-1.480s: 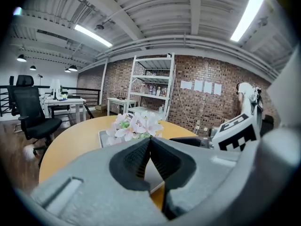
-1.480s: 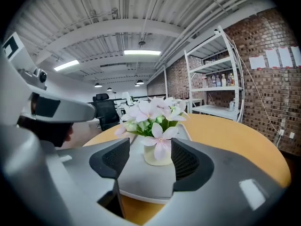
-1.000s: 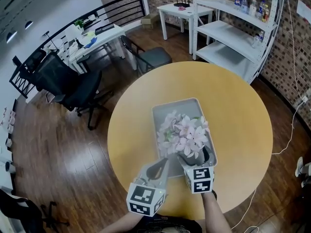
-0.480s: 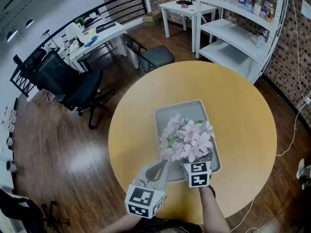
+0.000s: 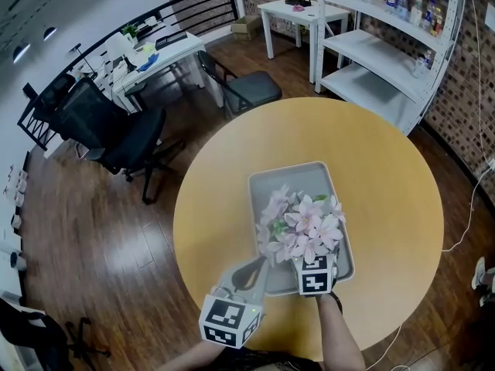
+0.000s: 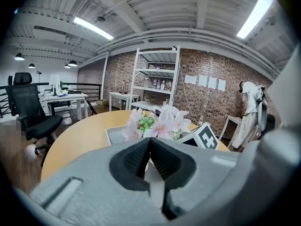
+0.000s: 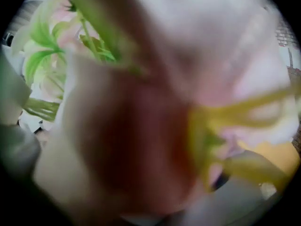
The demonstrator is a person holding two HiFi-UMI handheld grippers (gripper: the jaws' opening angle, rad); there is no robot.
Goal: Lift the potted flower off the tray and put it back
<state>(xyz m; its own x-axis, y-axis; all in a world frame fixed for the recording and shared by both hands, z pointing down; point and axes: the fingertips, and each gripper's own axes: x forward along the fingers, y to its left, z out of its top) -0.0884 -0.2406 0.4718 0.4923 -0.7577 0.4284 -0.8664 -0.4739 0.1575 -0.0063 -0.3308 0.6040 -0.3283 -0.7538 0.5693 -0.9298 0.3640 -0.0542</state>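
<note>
The potted flower (image 5: 303, 222), a bunch of pale pink blooms, stands at the near end of the grey tray (image 5: 290, 170) on the round wooden table (image 5: 387, 176). My right gripper (image 5: 312, 260) reaches in under the blooms from the near side. Its jaws have just been opening, but the petals hide them and the pot. Blurred petals (image 7: 141, 102) fill the right gripper view. My left gripper (image 5: 259, 263) hovers at the tray's near left corner, shut and holding nothing. In the left gripper view its pads (image 6: 141, 157) meet, with the flower (image 6: 157, 122) just beyond them.
The table's near edge lies right under both grippers. Black office chairs (image 5: 108, 134) and a white desk (image 5: 151, 60) stand at the far left. A white shelving unit (image 5: 387, 45) rises at the back right, and a cable (image 5: 464, 222) runs along the floor at the right.
The right gripper and the flower have sunk toward the tray's near end. The dark pot seen beside the gripper earlier is now under the blooms. The left gripper has barely shifted.
</note>
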